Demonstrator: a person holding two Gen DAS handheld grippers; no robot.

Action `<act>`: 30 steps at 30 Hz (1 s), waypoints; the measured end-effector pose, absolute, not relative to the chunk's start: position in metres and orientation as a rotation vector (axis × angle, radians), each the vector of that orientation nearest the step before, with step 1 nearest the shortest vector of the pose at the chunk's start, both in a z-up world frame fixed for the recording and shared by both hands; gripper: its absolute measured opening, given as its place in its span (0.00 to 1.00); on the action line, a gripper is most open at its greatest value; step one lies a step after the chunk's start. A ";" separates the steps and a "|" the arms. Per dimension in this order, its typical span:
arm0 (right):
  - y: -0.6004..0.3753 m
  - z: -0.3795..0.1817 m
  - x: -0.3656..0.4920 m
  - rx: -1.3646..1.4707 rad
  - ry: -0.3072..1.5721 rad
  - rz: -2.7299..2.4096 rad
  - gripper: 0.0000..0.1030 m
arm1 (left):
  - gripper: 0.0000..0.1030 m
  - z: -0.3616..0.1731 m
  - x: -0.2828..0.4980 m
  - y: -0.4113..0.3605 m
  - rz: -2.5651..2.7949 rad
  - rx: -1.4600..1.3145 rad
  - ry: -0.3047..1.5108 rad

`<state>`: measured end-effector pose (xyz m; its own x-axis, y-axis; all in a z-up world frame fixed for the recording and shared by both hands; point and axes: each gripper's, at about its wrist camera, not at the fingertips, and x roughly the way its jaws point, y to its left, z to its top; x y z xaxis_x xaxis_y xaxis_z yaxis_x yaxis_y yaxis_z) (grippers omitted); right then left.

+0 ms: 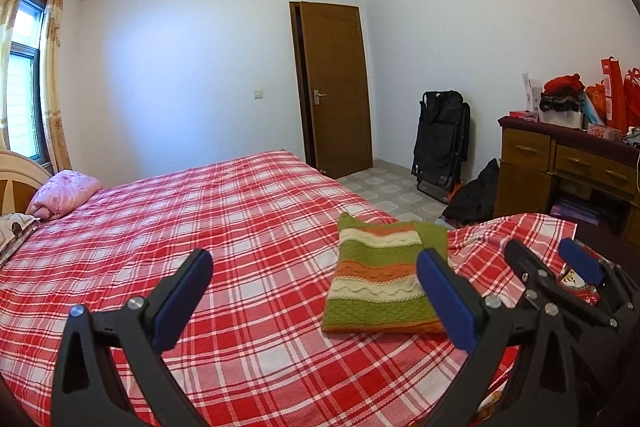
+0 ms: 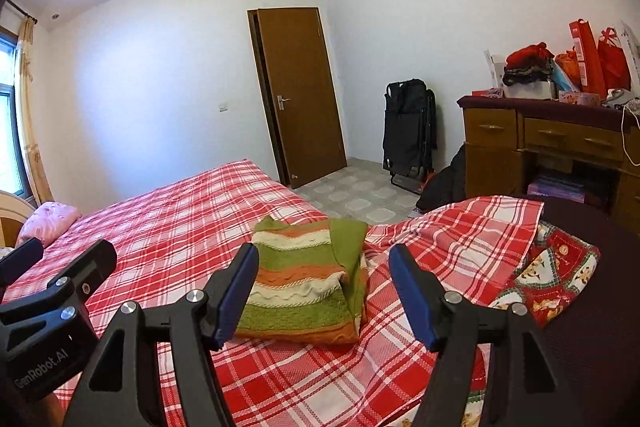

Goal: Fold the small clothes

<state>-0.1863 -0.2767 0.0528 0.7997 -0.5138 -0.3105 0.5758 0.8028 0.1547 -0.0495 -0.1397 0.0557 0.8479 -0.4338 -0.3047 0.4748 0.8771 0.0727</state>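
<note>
A wide bed covered by a red-and-white plaid cotton sheet [image 1: 240, 227] fills the lower half of both views. On it, right of centre, lies a folded knitted sweater with green, orange and cream stripes [image 1: 380, 279], flat on the sheet. At the far left, by the headboard, rests a pink bundled quilt [image 1: 64, 193]. At the lower right, the sheet's rumpled edge uncovers a red patterned blanket with cartoon figures [image 2: 556, 283].
</note>
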 end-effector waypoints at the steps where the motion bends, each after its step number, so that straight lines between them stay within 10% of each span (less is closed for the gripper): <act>1: -0.277 0.052 -0.186 0.249 0.265 -0.590 0.66 | 1.00 0.056 -0.049 -0.140 -0.481 0.149 0.288; 30: -0.278 0.041 -0.181 0.255 0.282 -0.582 0.67 | 1.00 0.044 -0.040 -0.142 -0.475 0.151 0.337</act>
<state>-0.1810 -0.2781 0.0409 0.7991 -0.5020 -0.3307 0.5709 0.8061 0.1558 -0.0405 -0.1424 0.0444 0.8356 -0.4219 -0.3518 0.4713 0.8796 0.0646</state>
